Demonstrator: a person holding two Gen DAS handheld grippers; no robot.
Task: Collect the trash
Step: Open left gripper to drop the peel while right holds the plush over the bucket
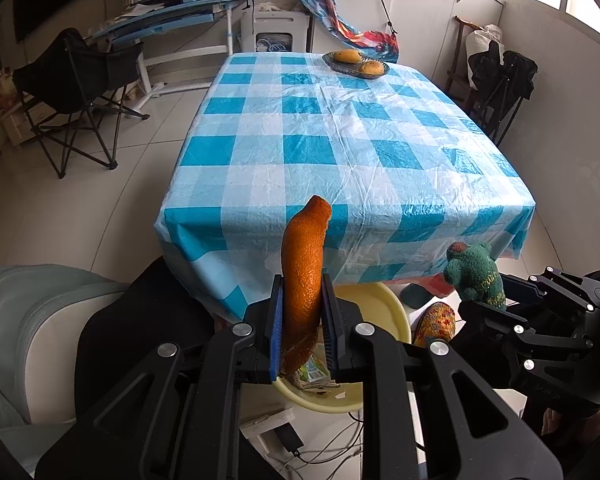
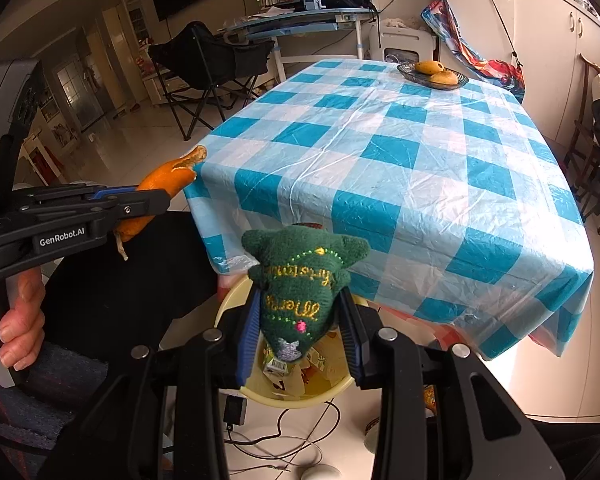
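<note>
Orange peel (image 1: pixel 302 276) stands clamped between the blue pads of the left claw (image 1: pixel 303 300), its long curled strip rising past the fingertips and its lower end hanging behind them. Seen from the right wrist, that claw (image 2: pixel 162 200) reaches in from the left nearly level, with the peel (image 2: pixel 168 178) poking out beyond its tip toward the corner of the table, and the person's left hand (image 2: pixel 18 320) wrapped around the grip below it.

Right claw (image 2: pixel 300 316) points steeply down and is closed on a green plush toy (image 2: pixel 304 280) with yellow stitched lettering; the pads press its narrow lower part while its wider end spreads above the fingertips. From the left wrist the same toy (image 1: pixel 476 276) sits off to the right of the left claw, held by the right claw (image 1: pixel 480 308).

Directly beneath both claws, on the floor, stands a pale yellow bin (image 2: pixel 296 396) holding wrappers and scraps; its rim (image 1: pixel 396 312) shows just behind the left fingers. Beyond both claws stretches the table under a blue and white checked cloth (image 1: pixel 340 140), and at its far end, well apart from the claws, a dark bowl (image 1: pixel 356 66) holds yellow fruit. Cables (image 2: pixel 284 436) lie on the floor just below the bin.
</note>
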